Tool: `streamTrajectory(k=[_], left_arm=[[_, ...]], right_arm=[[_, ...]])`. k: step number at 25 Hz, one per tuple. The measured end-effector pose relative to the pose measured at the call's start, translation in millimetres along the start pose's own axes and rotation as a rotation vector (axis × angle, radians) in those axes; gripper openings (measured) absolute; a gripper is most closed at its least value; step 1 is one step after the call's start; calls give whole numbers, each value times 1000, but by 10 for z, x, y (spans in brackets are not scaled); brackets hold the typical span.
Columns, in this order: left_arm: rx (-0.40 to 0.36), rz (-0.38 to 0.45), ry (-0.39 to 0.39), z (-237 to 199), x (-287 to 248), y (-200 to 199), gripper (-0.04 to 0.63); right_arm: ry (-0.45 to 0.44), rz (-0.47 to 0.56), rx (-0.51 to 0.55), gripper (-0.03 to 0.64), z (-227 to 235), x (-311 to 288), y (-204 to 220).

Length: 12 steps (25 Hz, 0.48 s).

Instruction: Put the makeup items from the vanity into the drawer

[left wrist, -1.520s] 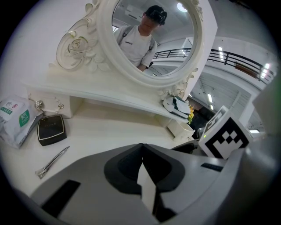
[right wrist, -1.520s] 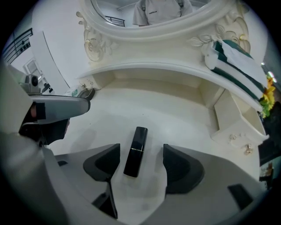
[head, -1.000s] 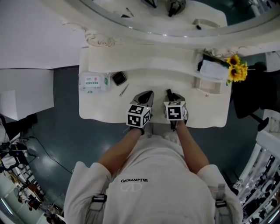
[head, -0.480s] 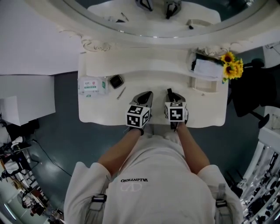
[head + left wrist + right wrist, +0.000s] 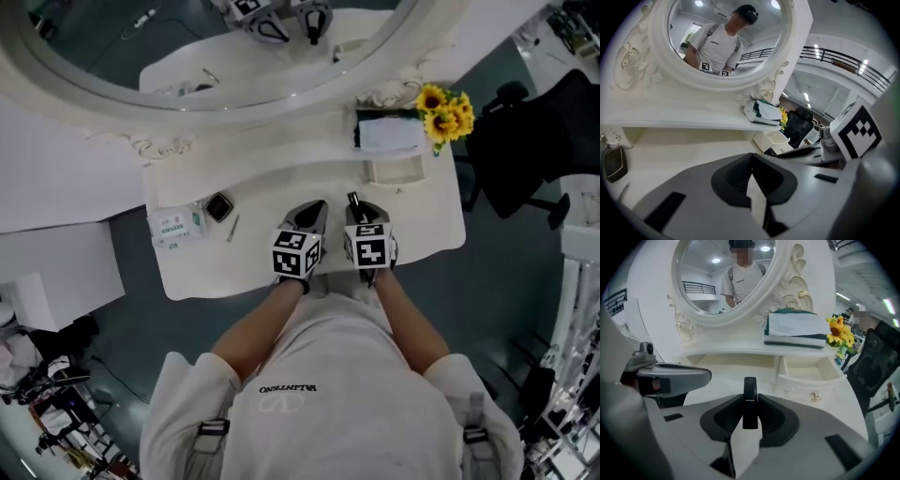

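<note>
Black slim tube (image 5: 749, 399) clenched upright in right claw (image 5: 357, 206), open drawer (image 5: 808, 377) just ahead-right; left claw (image 5: 752, 161) shut, empty, farther.

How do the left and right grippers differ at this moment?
The right gripper clamps a slim black tube, its jaws having just been closing; the left gripper is shut and empty. The right gripper sits nearer the open drawer than the left gripper. Both are over the vanity top.
</note>
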<state>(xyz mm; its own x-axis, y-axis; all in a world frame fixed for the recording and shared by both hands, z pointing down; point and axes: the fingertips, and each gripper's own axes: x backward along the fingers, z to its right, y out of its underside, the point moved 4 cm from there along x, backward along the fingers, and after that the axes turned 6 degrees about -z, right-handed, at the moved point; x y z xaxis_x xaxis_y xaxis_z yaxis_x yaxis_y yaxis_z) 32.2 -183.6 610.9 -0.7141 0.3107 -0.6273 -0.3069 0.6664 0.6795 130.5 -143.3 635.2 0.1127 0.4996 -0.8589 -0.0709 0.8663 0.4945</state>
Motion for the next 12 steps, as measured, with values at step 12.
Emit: streamTrajectory(k=[12], left_arm=[[-109, -49, 152, 809, -487, -161, 0]], right_arm=[[102, 92, -198, 107, 732, 493, 254]])
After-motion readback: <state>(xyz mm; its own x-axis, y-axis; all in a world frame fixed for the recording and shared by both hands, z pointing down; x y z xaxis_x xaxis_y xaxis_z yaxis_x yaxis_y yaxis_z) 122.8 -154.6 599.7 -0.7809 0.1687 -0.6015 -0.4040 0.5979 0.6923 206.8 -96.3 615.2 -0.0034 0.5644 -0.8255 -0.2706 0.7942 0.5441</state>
